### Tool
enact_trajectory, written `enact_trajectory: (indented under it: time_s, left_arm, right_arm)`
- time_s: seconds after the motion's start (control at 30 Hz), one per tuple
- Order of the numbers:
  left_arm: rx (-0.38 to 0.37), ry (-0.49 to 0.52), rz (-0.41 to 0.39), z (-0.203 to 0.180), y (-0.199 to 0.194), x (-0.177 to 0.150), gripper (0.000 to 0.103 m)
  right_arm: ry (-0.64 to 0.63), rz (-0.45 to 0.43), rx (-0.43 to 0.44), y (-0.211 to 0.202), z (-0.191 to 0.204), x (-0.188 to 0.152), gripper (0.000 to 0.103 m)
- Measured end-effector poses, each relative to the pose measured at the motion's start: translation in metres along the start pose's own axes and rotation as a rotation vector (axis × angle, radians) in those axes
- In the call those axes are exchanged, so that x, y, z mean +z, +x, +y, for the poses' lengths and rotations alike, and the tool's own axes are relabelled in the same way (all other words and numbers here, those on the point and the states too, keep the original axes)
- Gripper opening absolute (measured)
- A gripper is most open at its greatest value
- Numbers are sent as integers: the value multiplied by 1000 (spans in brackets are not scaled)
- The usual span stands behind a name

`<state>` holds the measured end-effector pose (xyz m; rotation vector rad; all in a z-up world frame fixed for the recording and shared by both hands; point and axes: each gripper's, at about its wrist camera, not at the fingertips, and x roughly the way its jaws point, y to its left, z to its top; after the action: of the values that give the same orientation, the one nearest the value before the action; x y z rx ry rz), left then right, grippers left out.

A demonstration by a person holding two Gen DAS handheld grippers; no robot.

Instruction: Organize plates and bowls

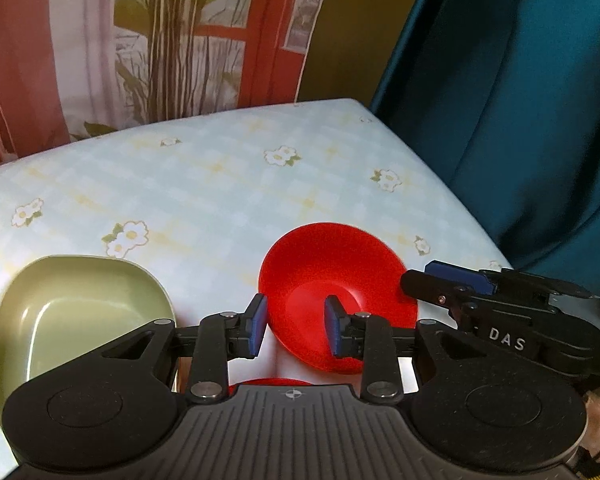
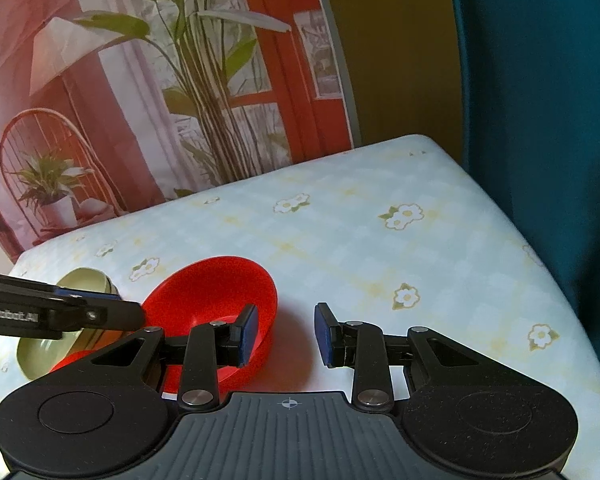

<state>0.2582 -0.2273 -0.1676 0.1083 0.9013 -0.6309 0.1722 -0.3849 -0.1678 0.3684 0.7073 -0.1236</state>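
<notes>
So, quick status from us:
Red bowl (image 1: 336, 296): sitting near, middle of the table (image 1: 220, 184), on its own.
Green dish (image 1: 80, 320): just left of it, apart, also loose.
Left gripper (image 1: 296, 326): jaws parted, straddling the bowl's near-left rim, not pinching as far as we see.
Right gripper (image 2: 286, 334): parted too, one finger over the bowl's right rim, holding nothing.
Progress: we'd guess early, nothing stacked yet; nesting still to do.
</notes>
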Motion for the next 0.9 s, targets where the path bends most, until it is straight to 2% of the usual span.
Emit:
enact_trajectory:
  time_s: [0.17,0.57,0.73,0.83,0.9]
  left_arm:
    - [17,-13,20,7,7,1,33]
    - [-5,3,50,7,16,0,32]
    - [-10,20,40,8,16,-1,22]
    - [-22,18,41,10,18,0,19]
    - [-26,21,39,10,18,0,19]
  right_arm:
    - [12,17,11,7,5,-4,29]
    - [46,47,28,15,10,-15,28]
    - [70,45,29,16,9,-16,27]
    - [72,48,32,16,9,-17,18]
    - [72,47,28,16,10,-17,18]
